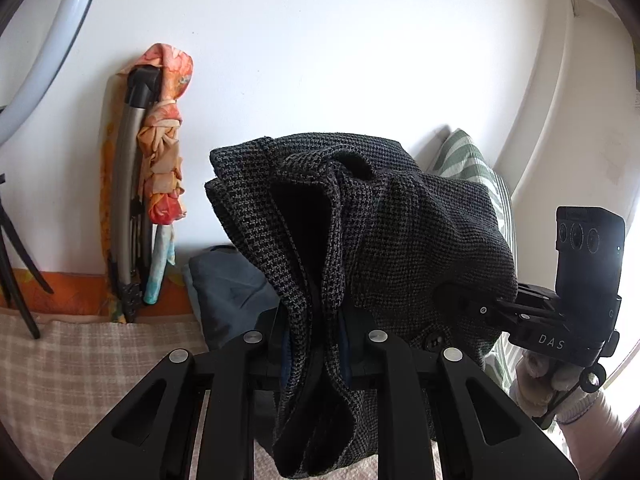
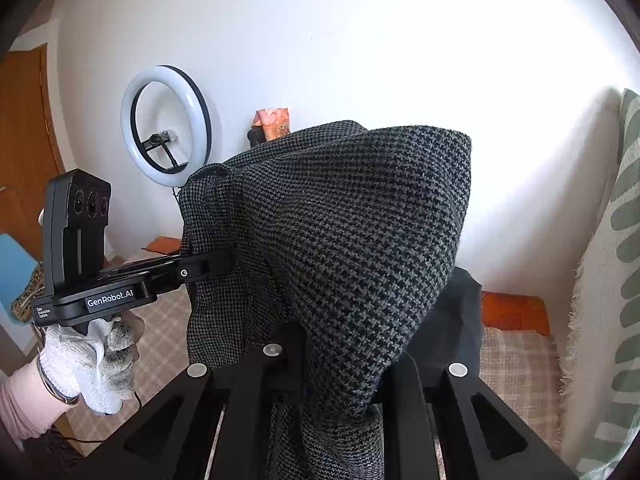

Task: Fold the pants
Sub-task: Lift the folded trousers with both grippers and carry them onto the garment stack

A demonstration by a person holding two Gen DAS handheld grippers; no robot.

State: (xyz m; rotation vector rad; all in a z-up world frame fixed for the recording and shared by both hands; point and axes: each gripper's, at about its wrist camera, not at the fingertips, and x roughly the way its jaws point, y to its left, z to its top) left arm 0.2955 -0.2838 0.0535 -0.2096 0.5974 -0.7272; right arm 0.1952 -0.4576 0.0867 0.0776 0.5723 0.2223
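A: How many pants?
B: One houndstooth pair of pants (image 1: pixel 360 240), bunched and lifted between two grippers.
A: Both gripping?
B: Left gripper (image 1: pixel 316 344) and right gripper (image 2: pixel 332 364) are each clamped on its fabric.

In the left wrist view, the left gripper (image 1: pixel 316 344) is clamped on a bunched fold of the dark houndstooth pants (image 1: pixel 360 240), which rise in front of the white wall (image 1: pixel 320 40). The right gripper (image 1: pixel 452 300) bites into the cloth from the right, held by a gloved hand (image 1: pixel 560 388). Behind lie a checked blanket (image 1: pixel 100 360), a dark blue garment (image 1: pixel 232 292), a folded chair (image 1: pixel 132 184) draped with floral cloth (image 1: pixel 168 132), and a striped green pillow (image 1: pixel 468 160).
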